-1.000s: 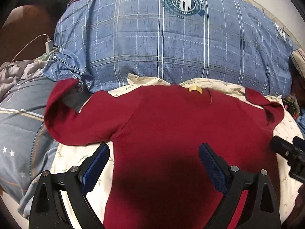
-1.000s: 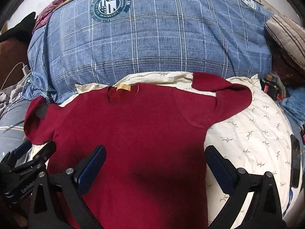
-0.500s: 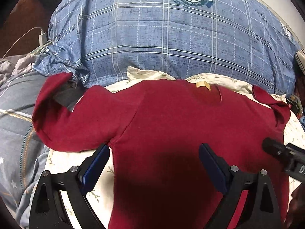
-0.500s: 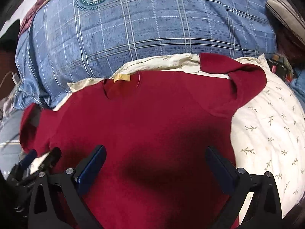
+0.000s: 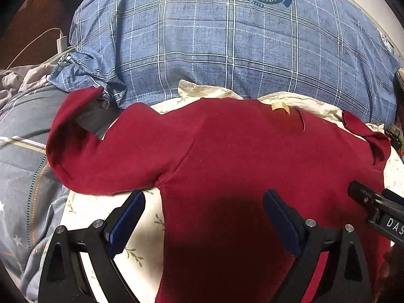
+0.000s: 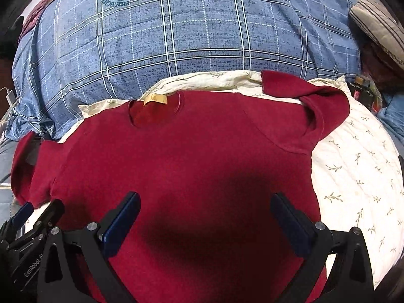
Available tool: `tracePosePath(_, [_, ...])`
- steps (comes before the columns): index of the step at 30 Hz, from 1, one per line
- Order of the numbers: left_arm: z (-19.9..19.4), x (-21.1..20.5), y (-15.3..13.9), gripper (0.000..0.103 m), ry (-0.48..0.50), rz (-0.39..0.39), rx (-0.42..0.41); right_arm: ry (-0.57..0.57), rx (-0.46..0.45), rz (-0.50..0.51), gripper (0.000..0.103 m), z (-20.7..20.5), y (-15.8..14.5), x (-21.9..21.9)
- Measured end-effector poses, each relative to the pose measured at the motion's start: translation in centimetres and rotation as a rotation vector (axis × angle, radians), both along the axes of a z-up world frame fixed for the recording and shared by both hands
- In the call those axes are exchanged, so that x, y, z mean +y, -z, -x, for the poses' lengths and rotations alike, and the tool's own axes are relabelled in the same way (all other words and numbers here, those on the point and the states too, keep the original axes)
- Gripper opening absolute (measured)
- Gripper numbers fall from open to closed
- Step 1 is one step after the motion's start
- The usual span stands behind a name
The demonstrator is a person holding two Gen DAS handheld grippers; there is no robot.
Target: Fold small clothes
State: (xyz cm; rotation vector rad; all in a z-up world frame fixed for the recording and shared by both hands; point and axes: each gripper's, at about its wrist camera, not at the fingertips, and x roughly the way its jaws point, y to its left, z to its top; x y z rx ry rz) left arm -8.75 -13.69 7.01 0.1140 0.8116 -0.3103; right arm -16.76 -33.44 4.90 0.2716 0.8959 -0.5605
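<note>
Shirt: red top [image 5: 252, 156] spread flat on the floral bedsheet [image 6: 353, 176], collar far, hem near, long axis running away from both tools.
Sleeves: left sleeve [image 5: 106, 156] stretched out left; right sleeve [image 6: 315, 101] doubled back.
Left gripper [image 5: 204, 217]: jaws spread wide, empty, straddling the left side seam, nearer the left sleeve.
Right gripper [image 6: 205, 217]: jaws spread, empty, over the body.
Beyond: blue plaid quilt [image 6: 189, 30].

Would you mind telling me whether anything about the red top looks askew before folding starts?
Yes: the red top lies flat, but its right sleeve is doubled back on itself, and its left sleeve curls up off the cream sheet onto the grey bedding.
</note>
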Motion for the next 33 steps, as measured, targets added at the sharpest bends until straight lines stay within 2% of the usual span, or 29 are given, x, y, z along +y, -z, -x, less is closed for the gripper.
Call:
tracePosePath(10, [0.44,-0.03,0.23,0.095,0.044,0.010,0.009,-0.027,0.023,0.028,0.103,0.10,0.38,0.59])
tracePosePath(19, [0.25,0.48,0.01,0.095,0.041,0.045,0.023,-0.044,0.035,0.036,0.103,0.24,0.03,0.66])
tracePosePath(33, [0.17,0.08,0.36,0.095,0.040,0.028,0.022,-0.053,0.052,0.056,0.103,0.21,0.12,0.90])
